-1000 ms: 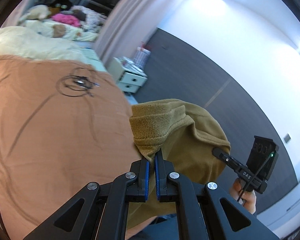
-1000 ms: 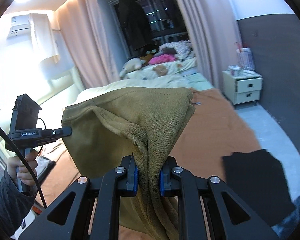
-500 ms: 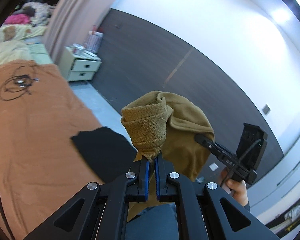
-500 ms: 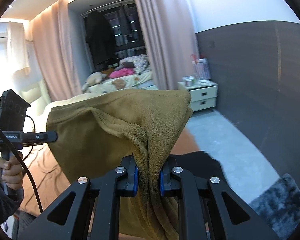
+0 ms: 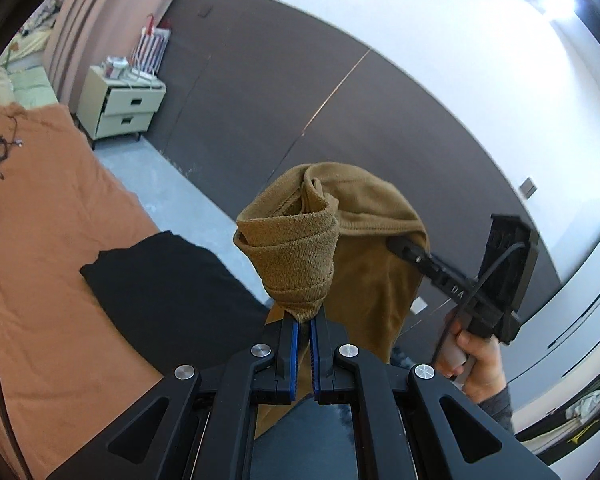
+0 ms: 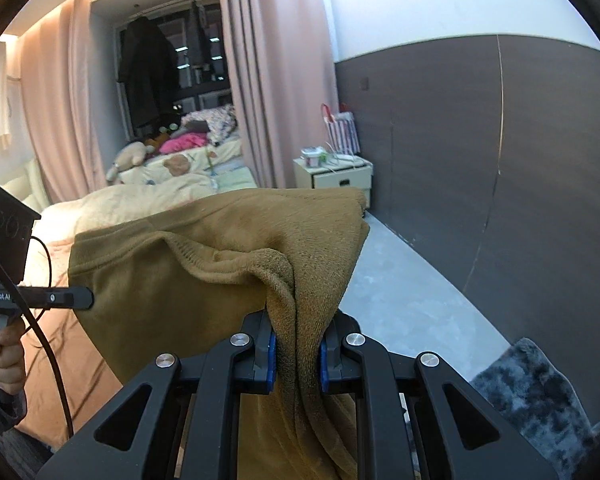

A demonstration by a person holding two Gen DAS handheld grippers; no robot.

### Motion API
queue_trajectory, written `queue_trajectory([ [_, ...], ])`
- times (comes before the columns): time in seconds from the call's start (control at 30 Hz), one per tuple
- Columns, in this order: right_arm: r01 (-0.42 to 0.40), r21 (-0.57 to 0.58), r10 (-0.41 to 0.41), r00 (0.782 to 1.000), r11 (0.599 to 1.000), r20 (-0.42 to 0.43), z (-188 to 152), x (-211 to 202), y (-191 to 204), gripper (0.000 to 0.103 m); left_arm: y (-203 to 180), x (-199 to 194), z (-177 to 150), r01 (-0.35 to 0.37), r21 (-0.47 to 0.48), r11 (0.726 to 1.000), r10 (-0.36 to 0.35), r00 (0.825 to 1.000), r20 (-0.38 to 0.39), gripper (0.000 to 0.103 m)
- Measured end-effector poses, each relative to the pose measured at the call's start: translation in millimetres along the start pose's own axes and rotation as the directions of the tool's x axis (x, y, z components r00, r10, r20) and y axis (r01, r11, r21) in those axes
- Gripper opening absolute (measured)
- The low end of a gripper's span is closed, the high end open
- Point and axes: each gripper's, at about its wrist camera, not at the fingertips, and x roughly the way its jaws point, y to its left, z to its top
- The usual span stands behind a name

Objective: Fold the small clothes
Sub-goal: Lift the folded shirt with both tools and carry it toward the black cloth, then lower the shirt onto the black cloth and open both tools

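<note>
A tan knit garment (image 5: pixel 364 248) is held up in the air between the two grippers, clear of the bed and hanging in loose folds. One ribbed edge, rolled into a thick band, is clamped in the left gripper (image 5: pixel 304 322), whose blue-lined jaws are pressed nearly together on the fabric. A bunched fold of the same garment (image 6: pixel 228 264) is pinched in the right gripper (image 6: pixel 296 344), the cloth filling the gap between its pads and trailing down below them. In the left wrist view the right gripper's tip is seen buried in the far side of the garment, with the person's right hand (image 5: pixel 478 360) wrapped around its handle. In the right wrist view the left gripper's finger is seen meeting the garment's left edge, and the left hand (image 6: pixel 4 352) is closed on its grip. Below and to the left of the garment, a black garment (image 5: pixel 168 280) lies flat on the orange bedsheet (image 5: pixel 52 248), near the bed's edge. Beyond it, a cream nightstand (image 5: pixel 120 108) stands against the dark wall panel (image 5: pixel 260 100), beside a pink curtain (image 6: pixel 276 80). A grey fluffy rug (image 6: pixel 536 392) lies on the floor.
</note>
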Motion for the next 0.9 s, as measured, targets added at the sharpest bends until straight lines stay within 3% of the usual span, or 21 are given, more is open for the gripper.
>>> queue_trajectory([
  [0.27,0.04,0.06,-0.033,0.995,0.997,-0.099,-26,60,34,0.012,76,69,15,-0.045,-0.057,0.997,0.04,0.996,-0.078,0.005],
  [0.77,0.095,0.028,-0.086,0.967,0.995,-0.241,-22,142,109,0.012,194,125,24,-0.118,-0.134,0.984,0.099,0.986,-0.137,0.005],
  [0.83,0.124,0.025,-0.113,0.96,0.992,-0.258,-24,150,113,0.014,207,136,22,-0.18,-0.122,0.976,0.161,0.975,-0.152,0.008],
  [0.9,0.2,0.021,-0.185,0.936,0.98,-0.299,-29,159,111,0.027,226,152,14,-0.28,-0.133,0.951,0.247,0.944,-0.217,0.02],
])
